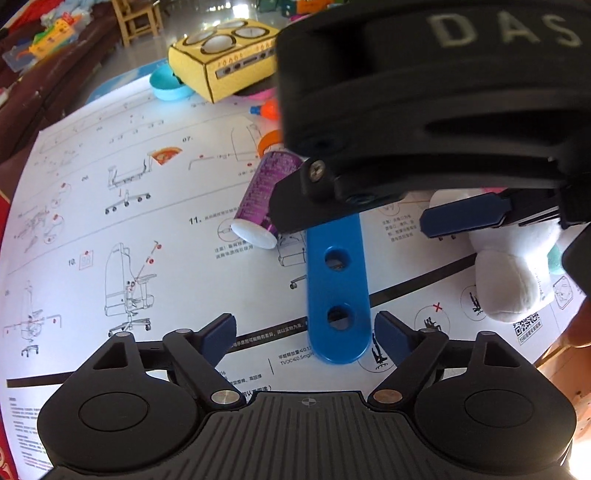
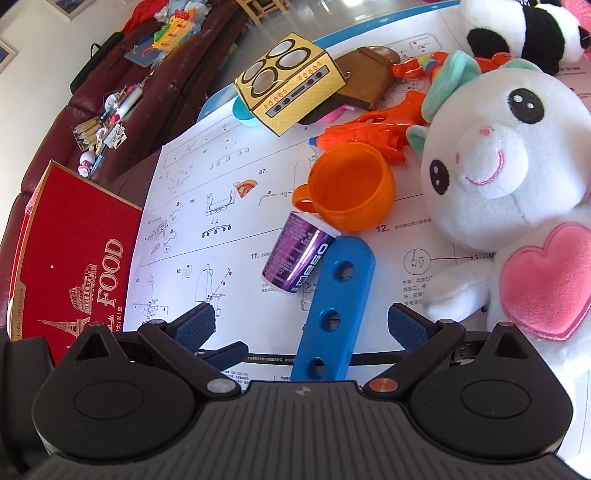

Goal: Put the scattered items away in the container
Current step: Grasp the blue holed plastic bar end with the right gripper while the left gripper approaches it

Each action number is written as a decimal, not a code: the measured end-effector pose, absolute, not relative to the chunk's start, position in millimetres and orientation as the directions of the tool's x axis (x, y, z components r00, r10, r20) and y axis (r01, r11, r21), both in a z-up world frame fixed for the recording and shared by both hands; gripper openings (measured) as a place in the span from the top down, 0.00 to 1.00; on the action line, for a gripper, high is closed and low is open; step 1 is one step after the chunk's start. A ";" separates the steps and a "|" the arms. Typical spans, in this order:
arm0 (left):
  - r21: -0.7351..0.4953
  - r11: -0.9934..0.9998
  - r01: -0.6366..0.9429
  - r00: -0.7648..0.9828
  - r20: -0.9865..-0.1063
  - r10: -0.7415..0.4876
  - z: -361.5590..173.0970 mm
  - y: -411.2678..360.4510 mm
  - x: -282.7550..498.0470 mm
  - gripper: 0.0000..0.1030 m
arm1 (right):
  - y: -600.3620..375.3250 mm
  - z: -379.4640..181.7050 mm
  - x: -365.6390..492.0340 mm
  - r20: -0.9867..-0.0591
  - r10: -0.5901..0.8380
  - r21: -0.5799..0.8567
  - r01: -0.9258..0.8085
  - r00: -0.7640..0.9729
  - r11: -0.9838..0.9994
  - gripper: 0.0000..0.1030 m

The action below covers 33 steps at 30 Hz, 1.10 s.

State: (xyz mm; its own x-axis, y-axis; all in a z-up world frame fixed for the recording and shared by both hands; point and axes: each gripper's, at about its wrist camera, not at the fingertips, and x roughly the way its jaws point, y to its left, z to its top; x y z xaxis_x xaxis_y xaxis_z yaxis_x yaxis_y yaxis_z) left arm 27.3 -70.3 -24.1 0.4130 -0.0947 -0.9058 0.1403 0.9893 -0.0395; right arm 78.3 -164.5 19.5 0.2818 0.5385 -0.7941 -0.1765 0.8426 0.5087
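A blue flat bar with round holes (image 1: 338,295) (image 2: 340,295) lies on the paper-covered table. My left gripper (image 1: 304,321) is open and straddles the bar's near end, with a gap at both pads. My right gripper (image 2: 302,310) is also open and wide above the same bar, touching nothing. Its black housing (image 1: 424,92) fills the upper right of the left wrist view. A purple can (image 2: 299,254) lies on its side against the bar's far end, beside an orange cup (image 2: 351,184). A red box marked FOOD (image 2: 74,258) stands at the table's left edge.
A white plush with a pink heart (image 2: 498,184) lies right of the bar, a panda plush (image 2: 528,33) behind it. An orange toy gun (image 2: 376,125), a yellow toy stove (image 2: 288,92) and a teal bowl (image 1: 168,85) sit at the back. A brown sofa (image 2: 92,110) with clutter stands beyond.
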 end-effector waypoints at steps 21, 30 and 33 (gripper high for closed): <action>-0.045 0.986 0.158 0.426 -0.898 -0.110 -22.3 -49.9 25.0 0.17 | -143.5 5.0 106.3 -0.852 0.418 0.346 -0.259 0.314 0.902 0.19; -0.051 0.981 0.187 0.391 -0.912 -0.122 -37.0 -58.3 33.7 0.37 | -138.5 -7.4 109.9 -0.868 0.414 0.344 -0.269 0.276 0.900 0.35; -0.055 0.980 0.193 0.388 -0.913 -0.128 -35.1 -54.2 32.3 0.42 | -133.6 -8.8 111.5 -0.867 0.408 0.330 -0.285 0.286 0.900 0.42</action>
